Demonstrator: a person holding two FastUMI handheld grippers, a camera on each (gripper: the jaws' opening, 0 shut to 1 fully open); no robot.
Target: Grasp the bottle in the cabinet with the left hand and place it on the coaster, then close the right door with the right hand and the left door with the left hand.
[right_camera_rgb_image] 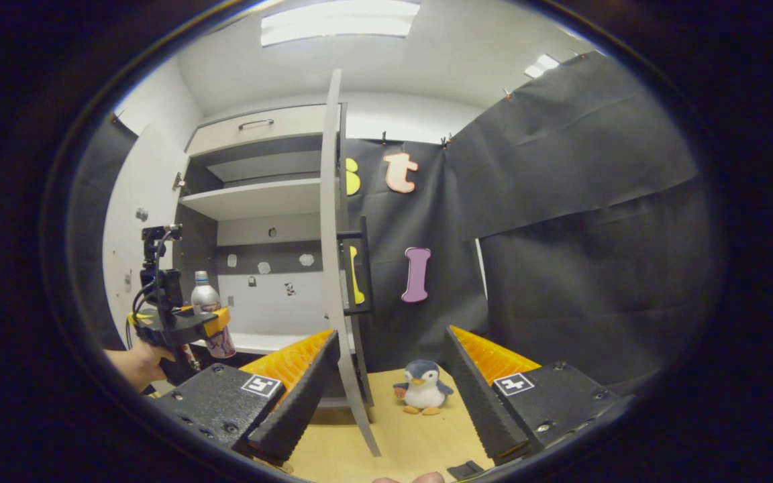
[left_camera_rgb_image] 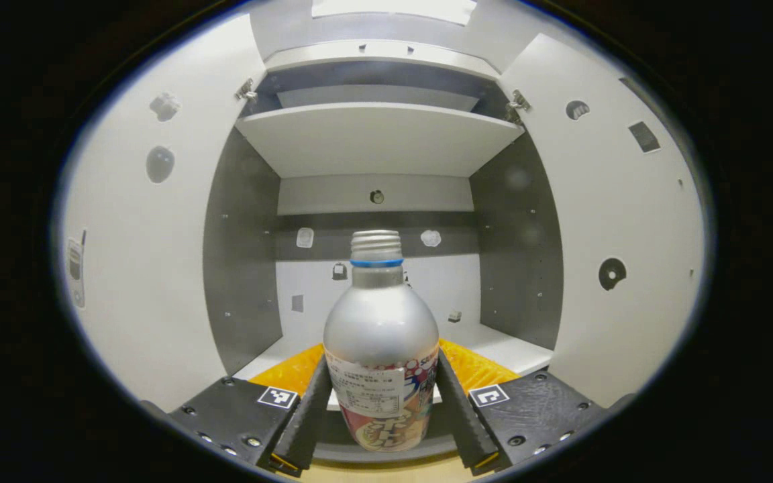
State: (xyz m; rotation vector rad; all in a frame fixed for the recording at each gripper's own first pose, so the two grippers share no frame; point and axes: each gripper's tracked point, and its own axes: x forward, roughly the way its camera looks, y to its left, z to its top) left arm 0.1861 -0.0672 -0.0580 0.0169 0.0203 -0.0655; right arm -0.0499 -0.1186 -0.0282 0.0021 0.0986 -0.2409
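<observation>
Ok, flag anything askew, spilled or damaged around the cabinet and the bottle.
Nothing stands out. The silver aluminium bottle with the blue neck ring stands upright between the left hand-held gripper's fingers, nothing spilled. Both white cabinet doors hang open, as the task expects. A small plush penguin sits upright on the tan tabletop.

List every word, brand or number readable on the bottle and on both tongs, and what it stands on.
The bottle, its label: printed text, too small and blurred to read.
The left tongs: square markers, coded patterns, no words.
The right tongs: the same kind of marker, no words.
No readable text.
</observation>
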